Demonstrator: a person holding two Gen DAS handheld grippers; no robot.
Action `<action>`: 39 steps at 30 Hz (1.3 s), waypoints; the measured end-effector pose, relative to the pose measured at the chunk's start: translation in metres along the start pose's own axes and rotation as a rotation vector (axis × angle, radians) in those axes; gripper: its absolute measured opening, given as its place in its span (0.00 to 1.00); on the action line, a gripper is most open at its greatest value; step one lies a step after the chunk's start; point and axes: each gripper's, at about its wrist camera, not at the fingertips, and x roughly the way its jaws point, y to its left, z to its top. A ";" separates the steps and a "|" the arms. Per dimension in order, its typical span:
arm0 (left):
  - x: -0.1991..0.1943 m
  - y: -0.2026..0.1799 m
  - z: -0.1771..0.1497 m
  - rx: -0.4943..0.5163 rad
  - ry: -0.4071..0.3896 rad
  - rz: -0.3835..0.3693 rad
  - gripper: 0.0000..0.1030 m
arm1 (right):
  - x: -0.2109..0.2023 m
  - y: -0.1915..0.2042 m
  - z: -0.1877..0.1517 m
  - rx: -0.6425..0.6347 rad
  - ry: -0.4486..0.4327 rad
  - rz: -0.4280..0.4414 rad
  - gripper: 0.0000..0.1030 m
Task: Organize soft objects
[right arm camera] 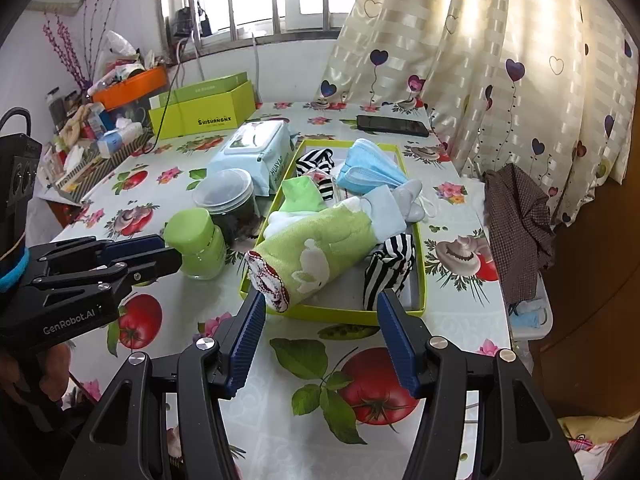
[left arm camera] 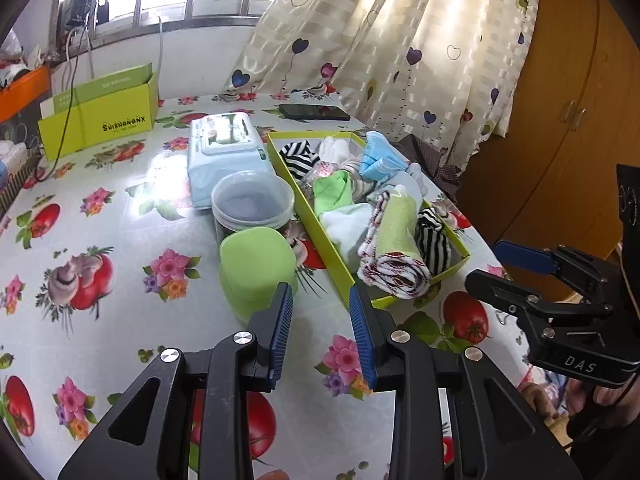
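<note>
Both tongs stand parted and empty: left gripper (left arm camera: 320,296), right gripper (right arm camera: 320,300). A rolled green towel (right arm camera: 316,248) with a white animal print and red-patterned edging lies inside the yellow-green tray (right arm camera: 420,280), among striped socks (right arm camera: 388,268) and blue masks (right arm camera: 368,170), on the floral tablecloth (right arm camera: 280,400).

Lime-green tray (right arm camera: 421,280), black-and-white striped sock (right arm camera: 390,266), light-blue mask (right arm camera: 370,172)

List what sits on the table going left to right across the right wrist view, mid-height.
left gripper → green-lidded jar → clear-lidded jar → rolled green towel in the yellow-green tray → striped sock → brown checked cloth.
</note>
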 end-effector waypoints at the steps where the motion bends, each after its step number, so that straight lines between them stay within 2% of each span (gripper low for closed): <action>1: 0.000 0.000 0.000 -0.002 0.002 0.004 0.30 | -0.001 0.000 -0.001 0.000 0.001 -0.001 0.56; 9: 0.006 -0.003 -0.002 0.007 0.017 0.049 0.30 | 0.000 -0.001 -0.004 0.002 0.006 -0.002 0.56; 29: 0.011 -0.008 -0.002 0.013 0.024 0.051 0.30 | 0.005 -0.003 -0.007 0.006 0.013 0.000 0.56; 39: 0.009 -0.014 -0.002 0.037 0.007 0.076 0.30 | 0.007 -0.004 -0.007 0.008 0.014 0.004 0.56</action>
